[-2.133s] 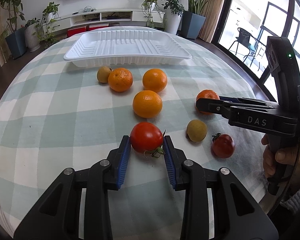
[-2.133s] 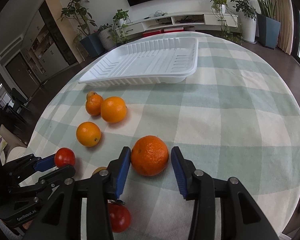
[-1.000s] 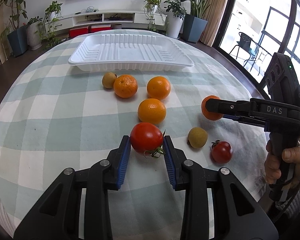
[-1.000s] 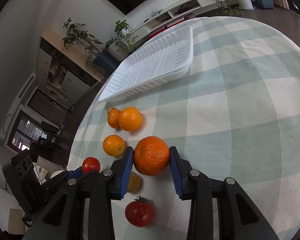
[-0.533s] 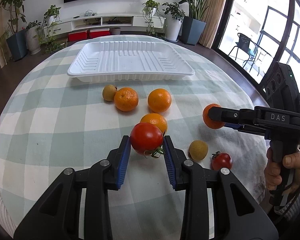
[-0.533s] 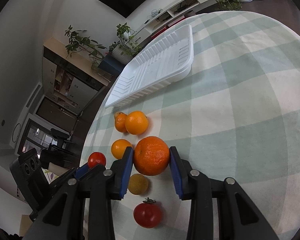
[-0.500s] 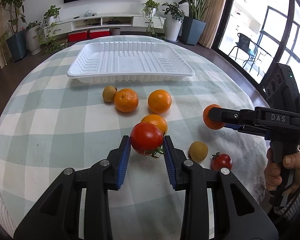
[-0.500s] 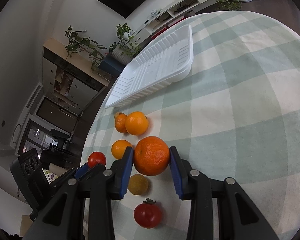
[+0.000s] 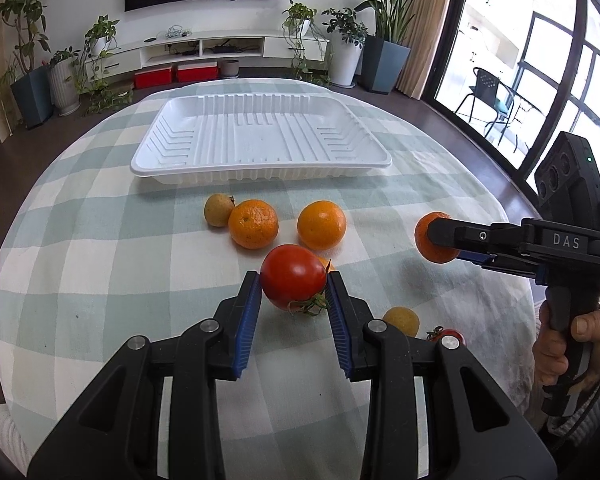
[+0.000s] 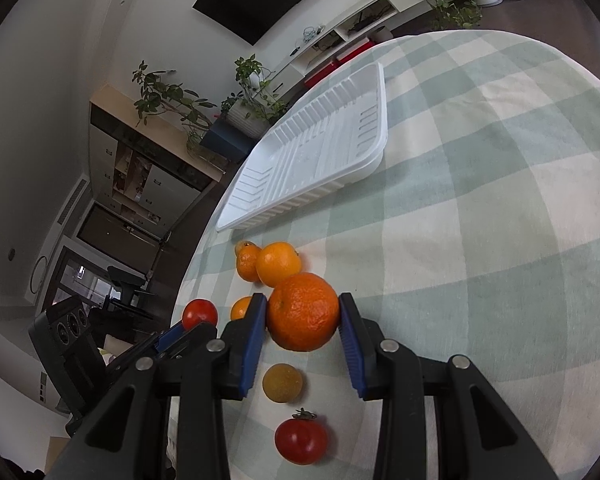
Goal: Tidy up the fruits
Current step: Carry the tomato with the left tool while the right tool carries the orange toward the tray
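Observation:
My left gripper (image 9: 293, 294) is shut on a red tomato (image 9: 293, 282) and holds it above the checked tablecloth. My right gripper (image 10: 303, 318) is shut on an orange (image 10: 302, 317), also lifted; it also shows in the left wrist view (image 9: 434, 238). The empty white tray (image 9: 260, 170) lies at the far side of the table. On the cloth stay two oranges (image 9: 253, 224) (image 9: 321, 225), a third orange (image 10: 241, 308) mostly hidden behind the tomato, two small yellow-brown fruits (image 9: 217, 210) (image 10: 282, 383) and a second tomato (image 10: 301, 441).
The round table's edge (image 9: 512, 216) drops off near right. A person's hand (image 9: 572, 344) holds the right gripper's handle. Potted plants and a low TV shelf stand beyond the table.
Both grippers have lifted their fruit higher off the cloth and moved a little toward the tray. The loose fruit has not moved.

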{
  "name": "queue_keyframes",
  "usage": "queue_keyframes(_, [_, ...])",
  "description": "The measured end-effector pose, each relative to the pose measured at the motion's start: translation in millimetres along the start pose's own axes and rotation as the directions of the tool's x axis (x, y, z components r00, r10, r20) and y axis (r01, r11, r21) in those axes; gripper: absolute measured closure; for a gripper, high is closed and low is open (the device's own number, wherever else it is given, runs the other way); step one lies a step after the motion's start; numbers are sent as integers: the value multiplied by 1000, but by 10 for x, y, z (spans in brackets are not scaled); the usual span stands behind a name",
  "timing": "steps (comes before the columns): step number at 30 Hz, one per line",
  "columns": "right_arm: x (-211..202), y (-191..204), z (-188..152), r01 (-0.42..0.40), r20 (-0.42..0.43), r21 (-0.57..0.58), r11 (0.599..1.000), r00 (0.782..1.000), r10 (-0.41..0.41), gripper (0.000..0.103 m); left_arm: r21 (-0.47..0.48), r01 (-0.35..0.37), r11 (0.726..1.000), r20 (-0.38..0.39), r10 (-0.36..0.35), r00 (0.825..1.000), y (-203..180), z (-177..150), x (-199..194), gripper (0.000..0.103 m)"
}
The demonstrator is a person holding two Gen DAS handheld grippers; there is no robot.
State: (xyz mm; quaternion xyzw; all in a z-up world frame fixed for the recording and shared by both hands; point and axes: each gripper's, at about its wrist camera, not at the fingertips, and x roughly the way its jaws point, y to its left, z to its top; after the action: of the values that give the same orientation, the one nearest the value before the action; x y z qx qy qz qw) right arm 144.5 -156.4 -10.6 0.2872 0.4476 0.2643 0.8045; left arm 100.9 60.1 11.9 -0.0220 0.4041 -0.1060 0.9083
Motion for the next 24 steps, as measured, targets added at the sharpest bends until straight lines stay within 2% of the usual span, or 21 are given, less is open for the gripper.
queue_keyframes(24, [51,40,112,-9,1,-2,1000,1000,9,64,-2,-3,1000,8,3,1000,81,157,47,72])
